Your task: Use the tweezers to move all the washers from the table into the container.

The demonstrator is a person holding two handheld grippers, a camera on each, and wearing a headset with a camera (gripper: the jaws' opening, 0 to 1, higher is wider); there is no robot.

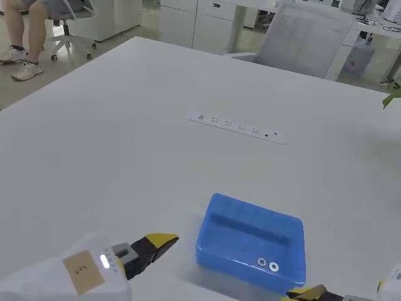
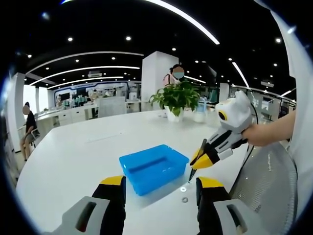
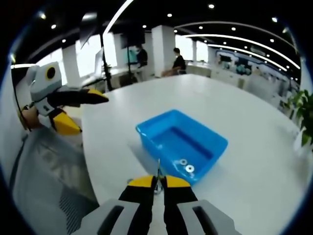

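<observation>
Tweezers (image 2: 191, 175) poised over loose washers (image 2: 184, 189) beside the bin (image 1: 250, 229).
Right gripper (image 3: 157, 181) pinches them; left gripper (image 2: 160, 183) gapes, idle. Two washers lie binned, two on the table (image 1: 125, 157); next, nip one.

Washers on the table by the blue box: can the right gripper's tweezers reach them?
Probably yes. The right gripper holds the tweezers tip-down right beside the washers, and nothing lies between them. The blue container sits off to one side.
</observation>
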